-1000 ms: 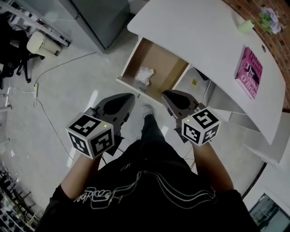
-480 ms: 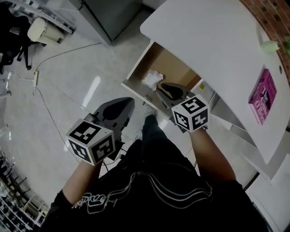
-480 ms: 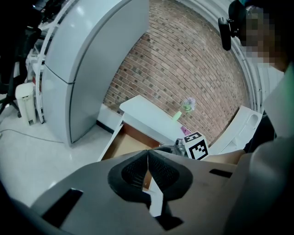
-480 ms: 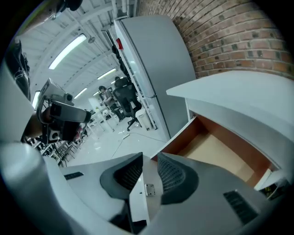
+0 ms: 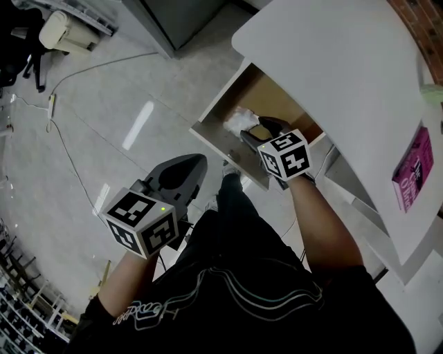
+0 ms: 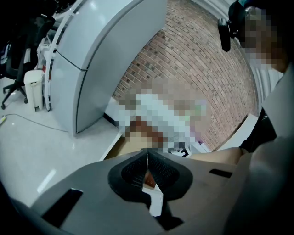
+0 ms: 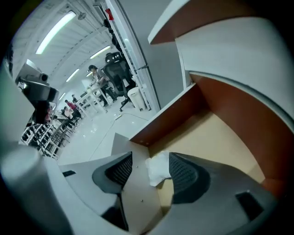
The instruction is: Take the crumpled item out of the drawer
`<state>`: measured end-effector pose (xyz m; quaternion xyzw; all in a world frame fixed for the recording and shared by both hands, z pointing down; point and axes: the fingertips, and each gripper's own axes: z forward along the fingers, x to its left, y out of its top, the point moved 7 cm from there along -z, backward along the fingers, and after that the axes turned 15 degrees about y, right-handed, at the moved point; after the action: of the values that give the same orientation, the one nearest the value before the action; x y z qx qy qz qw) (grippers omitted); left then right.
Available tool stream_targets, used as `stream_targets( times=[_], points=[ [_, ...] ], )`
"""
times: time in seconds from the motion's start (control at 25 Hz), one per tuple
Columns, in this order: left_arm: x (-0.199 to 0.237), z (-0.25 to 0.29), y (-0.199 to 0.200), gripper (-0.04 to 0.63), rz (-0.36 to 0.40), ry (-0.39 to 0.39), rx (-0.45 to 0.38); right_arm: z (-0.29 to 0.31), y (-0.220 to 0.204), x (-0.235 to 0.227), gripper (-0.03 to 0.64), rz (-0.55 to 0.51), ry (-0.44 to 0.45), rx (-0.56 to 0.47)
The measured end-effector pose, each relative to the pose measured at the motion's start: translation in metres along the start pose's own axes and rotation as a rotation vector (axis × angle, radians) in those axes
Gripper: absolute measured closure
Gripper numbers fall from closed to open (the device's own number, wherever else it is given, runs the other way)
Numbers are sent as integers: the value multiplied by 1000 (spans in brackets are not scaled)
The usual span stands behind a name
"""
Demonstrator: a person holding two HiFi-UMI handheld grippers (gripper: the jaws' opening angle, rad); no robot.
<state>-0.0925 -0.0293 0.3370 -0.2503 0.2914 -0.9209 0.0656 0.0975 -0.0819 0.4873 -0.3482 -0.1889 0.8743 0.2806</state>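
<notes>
The crumpled white item lies in the open wooden drawer under the white desk. My right gripper reaches into the drawer, right beside the item. In the right gripper view its jaws are opening, and the crumpled item lies on the drawer floor between them, close to the right-hand pad. The pads do not press on it. My left gripper hangs over the floor in front of the drawer. In its own view the left gripper is shut on nothing.
A pink book lies on the desk at the right. A grey cabinet stands beyond the drawer, and a cable runs over the pale floor. The drawer's brown side wall rises left of the item.
My right gripper has moved forward from in front of the drawer into it, up to the crumpled item, and its jaws have come apart. The left gripper has stayed where it was.
</notes>
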Motion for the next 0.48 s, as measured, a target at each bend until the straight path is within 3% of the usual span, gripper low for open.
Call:
stream_targets(
  times=[0.2, 0.48],
  points=[
    [12, 15, -4, 572, -34, 16, 12, 26, -11, -32, 382, -27, -46, 113],
    [27, 31, -12, 572, -64, 31, 24, 53, -32, -62, 380, 73, -84, 161]
  ],
)
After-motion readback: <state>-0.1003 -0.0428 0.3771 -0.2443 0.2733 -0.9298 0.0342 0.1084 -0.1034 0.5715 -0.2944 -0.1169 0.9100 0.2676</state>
